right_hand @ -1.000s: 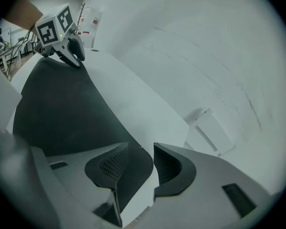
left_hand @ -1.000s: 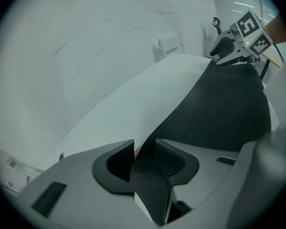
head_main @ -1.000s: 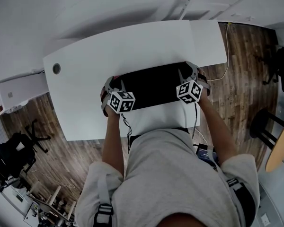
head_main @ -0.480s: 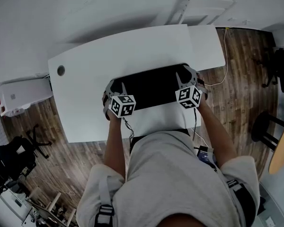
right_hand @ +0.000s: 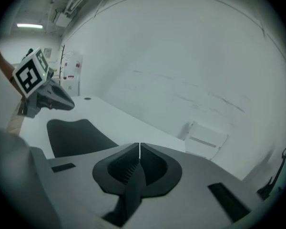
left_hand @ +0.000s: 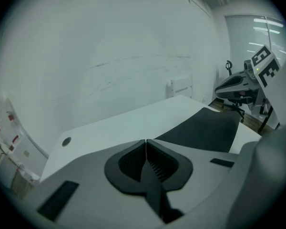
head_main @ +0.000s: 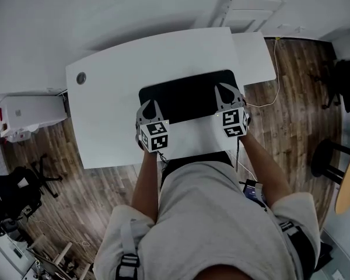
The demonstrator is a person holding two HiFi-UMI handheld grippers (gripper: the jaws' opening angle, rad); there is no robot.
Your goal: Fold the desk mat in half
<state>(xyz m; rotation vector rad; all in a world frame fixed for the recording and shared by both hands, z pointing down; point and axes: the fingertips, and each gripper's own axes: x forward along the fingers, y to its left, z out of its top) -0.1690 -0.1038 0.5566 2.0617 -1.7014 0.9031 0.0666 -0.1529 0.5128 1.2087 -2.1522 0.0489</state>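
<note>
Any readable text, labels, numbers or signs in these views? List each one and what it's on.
No readable text anywhere.
On the left gripper, marker cube: black-and-white square patterns only, no letters or digits.
On the right gripper, marker cube: the same, patterns only.
On the white unit left of the desk: red labels, too small to read.

The desk mat (head_main: 186, 95) lies on the desk (head_main: 108, 107)
</note>
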